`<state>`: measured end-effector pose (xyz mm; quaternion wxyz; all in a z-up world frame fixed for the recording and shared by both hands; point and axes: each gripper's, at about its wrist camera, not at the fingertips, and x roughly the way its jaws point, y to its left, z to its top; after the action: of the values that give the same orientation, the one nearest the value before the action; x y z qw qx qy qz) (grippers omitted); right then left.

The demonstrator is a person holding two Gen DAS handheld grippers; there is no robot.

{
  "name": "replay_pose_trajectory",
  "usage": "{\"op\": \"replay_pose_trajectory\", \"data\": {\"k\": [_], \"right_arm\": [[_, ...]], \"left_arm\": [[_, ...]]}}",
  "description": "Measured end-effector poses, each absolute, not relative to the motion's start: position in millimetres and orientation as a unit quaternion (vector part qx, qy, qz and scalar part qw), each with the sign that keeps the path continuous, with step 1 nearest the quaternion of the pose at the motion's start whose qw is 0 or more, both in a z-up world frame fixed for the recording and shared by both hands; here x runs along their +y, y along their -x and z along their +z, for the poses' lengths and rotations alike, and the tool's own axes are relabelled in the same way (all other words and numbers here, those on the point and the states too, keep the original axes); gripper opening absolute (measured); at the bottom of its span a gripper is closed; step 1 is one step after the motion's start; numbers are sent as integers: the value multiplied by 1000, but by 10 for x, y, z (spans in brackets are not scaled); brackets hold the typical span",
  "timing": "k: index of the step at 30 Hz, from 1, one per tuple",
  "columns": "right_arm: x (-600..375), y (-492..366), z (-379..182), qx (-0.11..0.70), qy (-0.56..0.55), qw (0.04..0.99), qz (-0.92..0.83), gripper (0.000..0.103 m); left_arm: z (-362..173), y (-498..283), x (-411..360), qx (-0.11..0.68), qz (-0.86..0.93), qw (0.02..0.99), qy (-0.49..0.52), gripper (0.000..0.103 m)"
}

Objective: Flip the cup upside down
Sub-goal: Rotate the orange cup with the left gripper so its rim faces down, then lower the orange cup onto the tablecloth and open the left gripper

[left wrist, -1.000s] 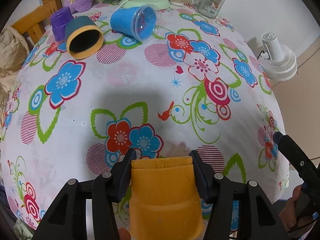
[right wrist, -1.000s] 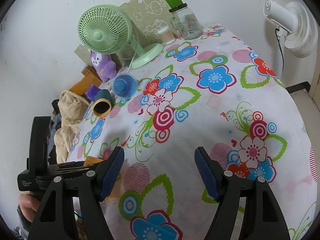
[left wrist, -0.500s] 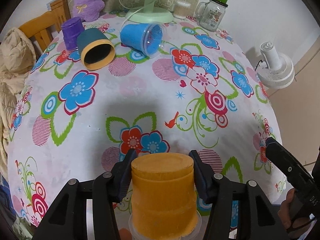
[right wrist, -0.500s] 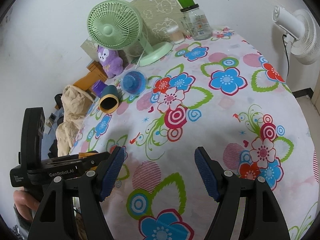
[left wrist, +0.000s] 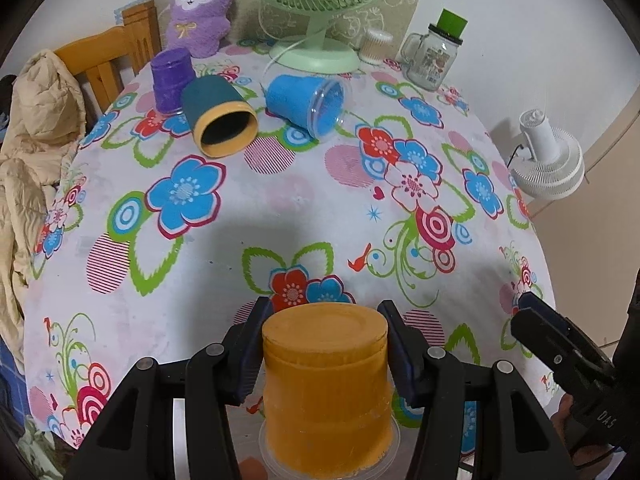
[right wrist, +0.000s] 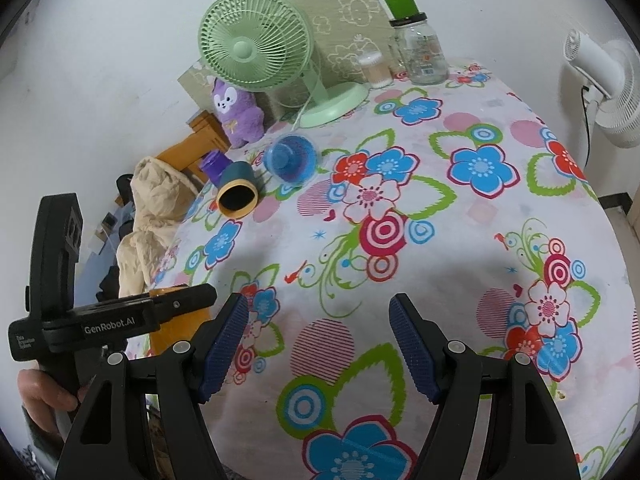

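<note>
My left gripper (left wrist: pixel 324 340) is shut on an orange cup (left wrist: pixel 326 392) that stands upside down, base up, its clear rim low at the table's near edge. A small part of the orange cup (right wrist: pixel 176 322) shows in the right wrist view behind the left gripper's body. My right gripper (right wrist: pixel 320 344) is open and empty above the flowered tablecloth (right wrist: pixel 400 240), to the right of the left gripper. A blue cup (left wrist: pixel 306 102) and a teal cup (left wrist: pixel 218 118) lie on their sides at the far end. A purple cup (left wrist: pixel 172 78) stands upside down behind them.
A green desk fan (left wrist: pixel 316 8), a purple plush toy (left wrist: pixel 200 4), a glass jar with green lid (left wrist: pixel 434 54) and a small swab holder (left wrist: pixel 374 46) line the far edge. A wooden chair with a beige jacket (left wrist: pixel 28 136) stands left. A white fan (left wrist: pixel 548 156) stands right.
The orange cup in my left gripper has turned from lying tilted to standing base up, and has lowered toward the table. The right gripper has stayed open and shifted only slightly.
</note>
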<state>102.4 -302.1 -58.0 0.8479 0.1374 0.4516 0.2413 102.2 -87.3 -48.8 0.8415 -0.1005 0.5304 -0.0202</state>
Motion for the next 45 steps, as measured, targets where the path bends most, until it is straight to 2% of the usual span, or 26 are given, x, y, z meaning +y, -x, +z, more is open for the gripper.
{"op": "replay_pose_trajectory", "data": {"k": [31,34,36,40,42,45], "right_arm": [[-2820,-995,-573,454,-116,847,252,76],[-2816,-996,-573,453,-113,848,252,76],[-2798,-991,-568,452,-109,849,251,76],[-2755,-987,-557,451,-99,852,248,76],[-2724,-989,-548,450,-94,853,246,76],[-2669,-991,-517,446,-85,858,241,76]], "left_arm": [[-266,-988,-707,494,-10,860,128,57],[-261,-986,-705,493,-11,860,129,64],[-254,-984,-700,489,-10,862,133,74],[-227,-966,-680,481,-13,866,137,85],[-209,-943,-670,472,-6,871,135,94],[-187,-885,-627,462,4,877,132,98]]}}
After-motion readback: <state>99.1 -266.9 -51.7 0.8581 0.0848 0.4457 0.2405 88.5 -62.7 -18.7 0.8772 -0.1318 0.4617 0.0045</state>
